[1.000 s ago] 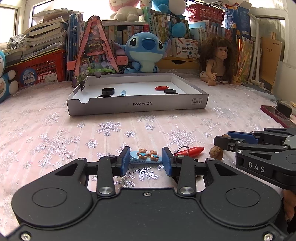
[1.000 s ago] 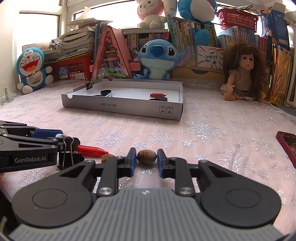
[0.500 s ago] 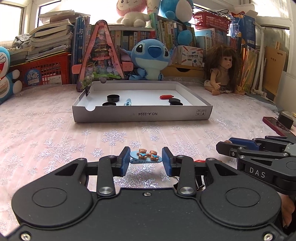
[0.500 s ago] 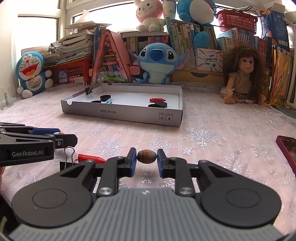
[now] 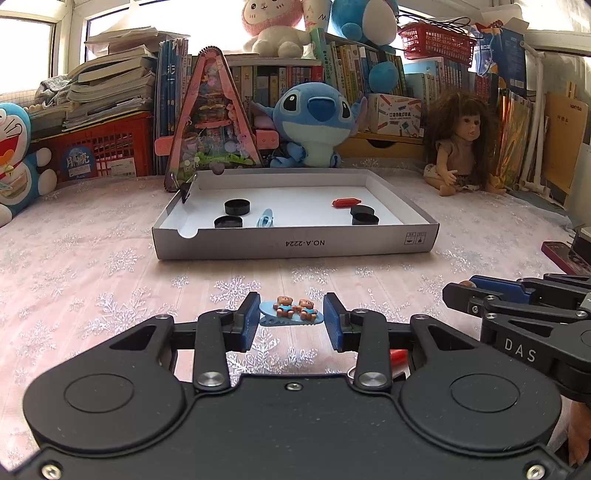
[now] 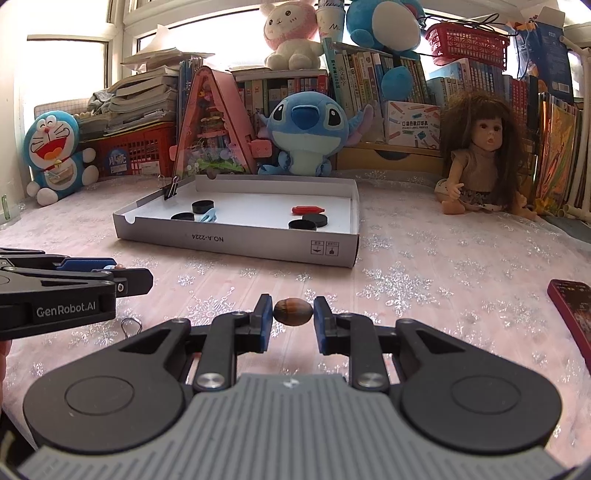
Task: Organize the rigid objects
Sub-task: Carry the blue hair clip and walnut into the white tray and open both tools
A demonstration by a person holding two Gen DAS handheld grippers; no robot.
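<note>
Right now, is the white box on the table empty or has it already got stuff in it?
Not empty. The white box holds black round caps, a red crayon-like piece and a light blue clip.

The white cardboard box (image 5: pixel 295 243) carries "NO.A-2224" upside down on its near wall, with two small handling pictograms at that wall's right end. In the left wrist view the right gripper (image 5: pixel 458 295) reads "DAS" on its side. In the right wrist view the left gripper (image 6: pixel 144 282) reads "GenRobot.AI". A cup (image 6: pixel 328 18) behind the pink plush shows what looks like "Mo". Book spines and the red crate's (image 5: pixel 96 147) label are too small to read.
</note>
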